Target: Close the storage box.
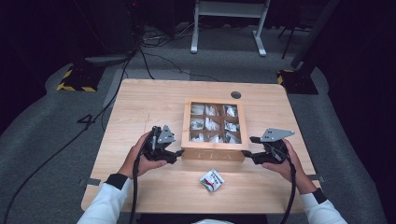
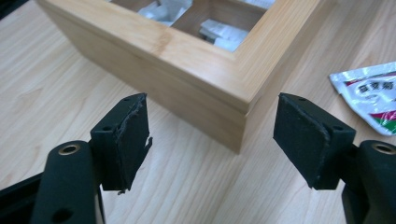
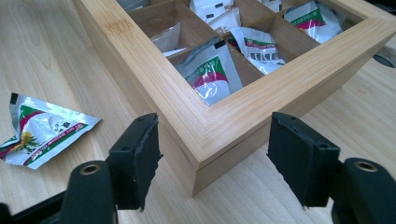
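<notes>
With both sets of jaws apart, bring the left gripper (image 1: 180, 152) and right gripper (image 1: 247, 146) squarely onto the wooden box's (image 1: 213, 154) near corners (sachet (image 1: 211, 180) lies at its 6 o'clock) before squeezing evenly.

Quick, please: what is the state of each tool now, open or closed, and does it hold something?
Left tool: open, holding nothing, at a box corner.
Right tool: open, holding nothing, at the other front corner.

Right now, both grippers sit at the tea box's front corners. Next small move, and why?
Probably ease the right gripper forward and close it on the wooden tea box corner: its jaws stand open astride that corner without touching. The left gripper waits open at the other corner, and one tea packet lies loose.
</notes>
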### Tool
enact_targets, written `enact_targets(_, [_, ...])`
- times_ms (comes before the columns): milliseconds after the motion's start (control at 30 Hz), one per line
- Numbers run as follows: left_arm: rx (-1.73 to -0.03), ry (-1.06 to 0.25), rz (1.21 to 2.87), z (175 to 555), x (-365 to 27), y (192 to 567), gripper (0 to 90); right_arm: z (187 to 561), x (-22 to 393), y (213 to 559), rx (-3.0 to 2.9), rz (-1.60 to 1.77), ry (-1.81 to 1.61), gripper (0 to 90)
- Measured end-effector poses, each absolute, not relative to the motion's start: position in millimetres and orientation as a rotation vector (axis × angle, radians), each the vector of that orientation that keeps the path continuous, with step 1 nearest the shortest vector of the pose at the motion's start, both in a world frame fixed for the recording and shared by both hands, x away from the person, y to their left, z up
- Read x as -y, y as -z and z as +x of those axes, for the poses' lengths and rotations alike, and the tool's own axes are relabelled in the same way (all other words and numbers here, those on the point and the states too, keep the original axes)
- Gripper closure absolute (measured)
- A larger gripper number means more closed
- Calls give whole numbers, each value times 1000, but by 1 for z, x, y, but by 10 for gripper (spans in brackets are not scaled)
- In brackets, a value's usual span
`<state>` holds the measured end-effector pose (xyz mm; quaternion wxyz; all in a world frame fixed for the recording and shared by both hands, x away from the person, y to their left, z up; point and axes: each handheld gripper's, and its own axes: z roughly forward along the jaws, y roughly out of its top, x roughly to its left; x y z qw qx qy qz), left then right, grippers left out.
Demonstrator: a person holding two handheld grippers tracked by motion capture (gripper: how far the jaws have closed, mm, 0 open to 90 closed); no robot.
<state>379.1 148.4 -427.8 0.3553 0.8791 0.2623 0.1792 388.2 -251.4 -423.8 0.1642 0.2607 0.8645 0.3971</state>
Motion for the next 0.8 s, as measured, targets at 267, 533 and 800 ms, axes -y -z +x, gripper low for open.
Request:
enact_targets(267, [-696, -536, 2256, 368, -172, 432, 214, 381, 257, 421, -2434, 698, -1091, 299])
enact_targets(533, [-733, -605, 2280, 359, -191, 440, 208, 378, 275, 423, -2392, 721, -1035, 272])
enact_targets(800, [-766, -653, 2306, 352, -203, 449, 190, 377, 298, 432, -2362, 776, -968, 269])
